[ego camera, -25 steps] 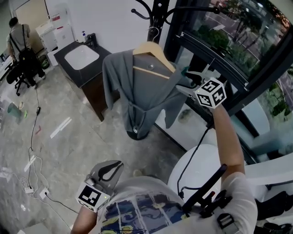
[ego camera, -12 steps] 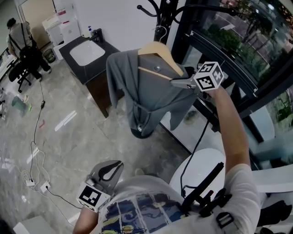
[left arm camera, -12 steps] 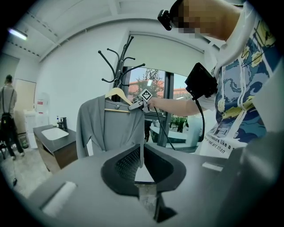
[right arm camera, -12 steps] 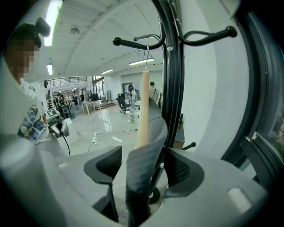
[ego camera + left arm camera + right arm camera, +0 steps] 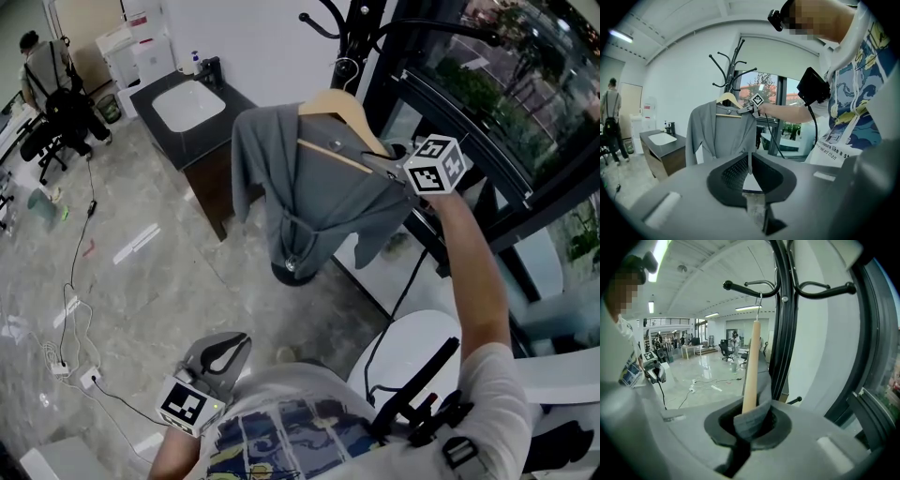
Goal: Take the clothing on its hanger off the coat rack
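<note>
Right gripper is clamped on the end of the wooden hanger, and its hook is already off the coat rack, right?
Not off yet. The right gripper has just closed on the end of the wooden hanger, but the hook still hangs over an arm of the coat rack, as the right gripper view shows.

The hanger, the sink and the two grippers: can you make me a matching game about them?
Things:
1. wooden hanger
2. right gripper
3. left gripper
4. sink

States:
A. set in a dark counter
B. shut with nothing in it
C. carries the grey garment
D. shut on the hanger's end and the garment

Pairs: 1-C, 2-D, 3-B, 4-A.

The right gripper's jaws have just closed there.
</note>
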Motion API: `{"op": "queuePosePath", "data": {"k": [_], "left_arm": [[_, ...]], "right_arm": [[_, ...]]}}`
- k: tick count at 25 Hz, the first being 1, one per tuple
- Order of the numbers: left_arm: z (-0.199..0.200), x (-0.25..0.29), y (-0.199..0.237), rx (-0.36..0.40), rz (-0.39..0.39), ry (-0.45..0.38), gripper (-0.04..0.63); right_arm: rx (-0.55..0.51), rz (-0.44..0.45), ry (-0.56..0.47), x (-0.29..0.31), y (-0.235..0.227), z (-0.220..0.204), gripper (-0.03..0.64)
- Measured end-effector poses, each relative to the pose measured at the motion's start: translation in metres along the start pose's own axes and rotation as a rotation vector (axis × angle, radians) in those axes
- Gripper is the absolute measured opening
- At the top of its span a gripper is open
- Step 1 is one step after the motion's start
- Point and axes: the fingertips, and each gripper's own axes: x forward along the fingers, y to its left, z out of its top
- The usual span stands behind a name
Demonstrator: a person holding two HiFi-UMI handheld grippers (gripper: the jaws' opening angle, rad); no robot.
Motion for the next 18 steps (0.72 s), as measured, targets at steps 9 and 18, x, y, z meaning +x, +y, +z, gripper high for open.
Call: {"op": "queuePosePath", "data": {"k": [9, 18], "left_arm": [[-0.002, -0.015, 0.002, 0.005, -0.015, -0.014, 0.029], [-0.017, -0.055, -0.002, 0.009, -0.043, -0.028, 0.029]], "right_arm": [[0.002, -0.046, 0.021, -0.014, 0.007, 0.009, 0.006], [-0.005, -0.122, -0.012, -0.047, 0.044, 0.034, 0.006]]}}
